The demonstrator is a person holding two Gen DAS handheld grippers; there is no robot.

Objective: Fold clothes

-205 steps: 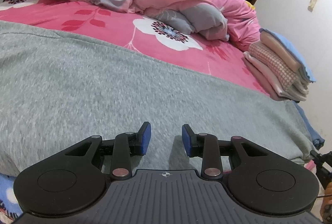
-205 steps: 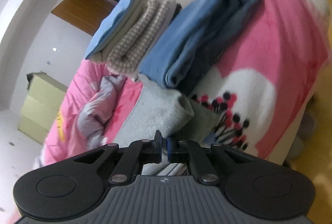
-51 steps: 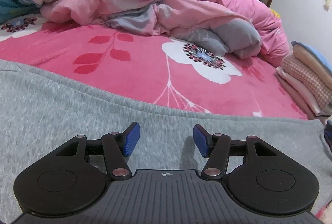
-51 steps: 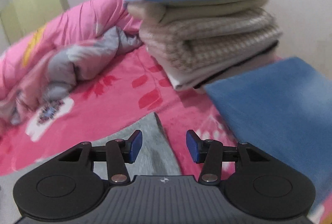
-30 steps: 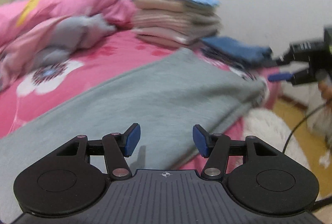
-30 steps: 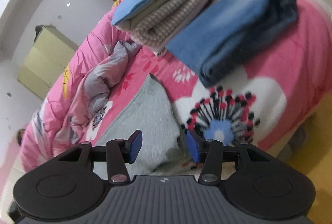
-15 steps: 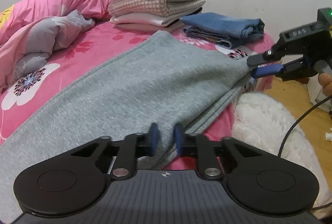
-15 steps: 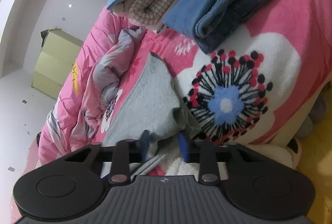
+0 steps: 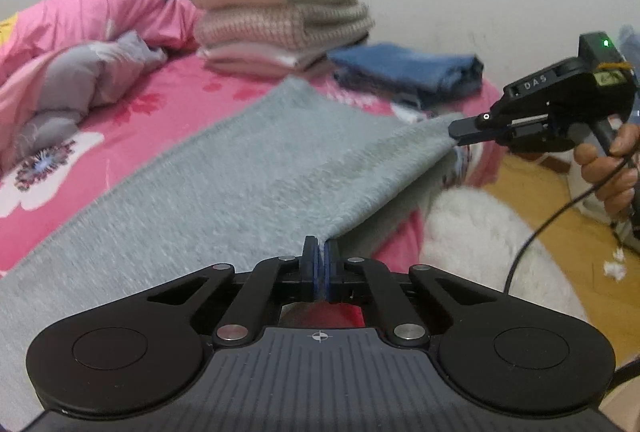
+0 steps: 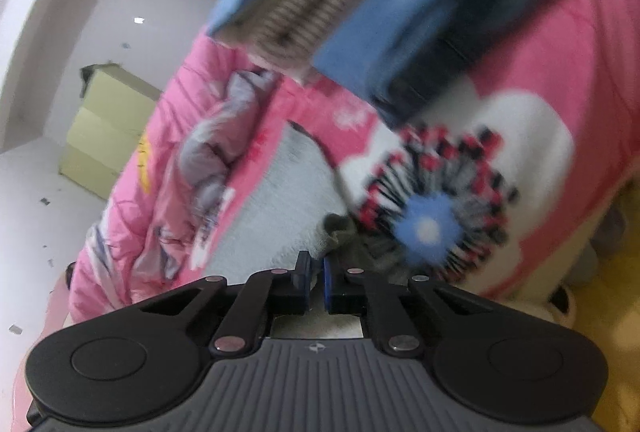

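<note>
A soft, fuzzy grey knit garment [image 9: 240,172] lies spread over the bed's plush pink floral blanket [image 9: 168,104], its near edge lifted. The left gripper [image 9: 319,252] has its fingers pinched tight on that edge; the right gripper [image 10: 316,264], fingers likewise clamped, holds the far corner. Behind sit a stack of folded towels [image 9: 280,16], folded blue denim [image 9: 408,72], a rumpled pink quilt [image 9: 80,44], white walls and a wooden floor [image 9: 560,232].
</note>
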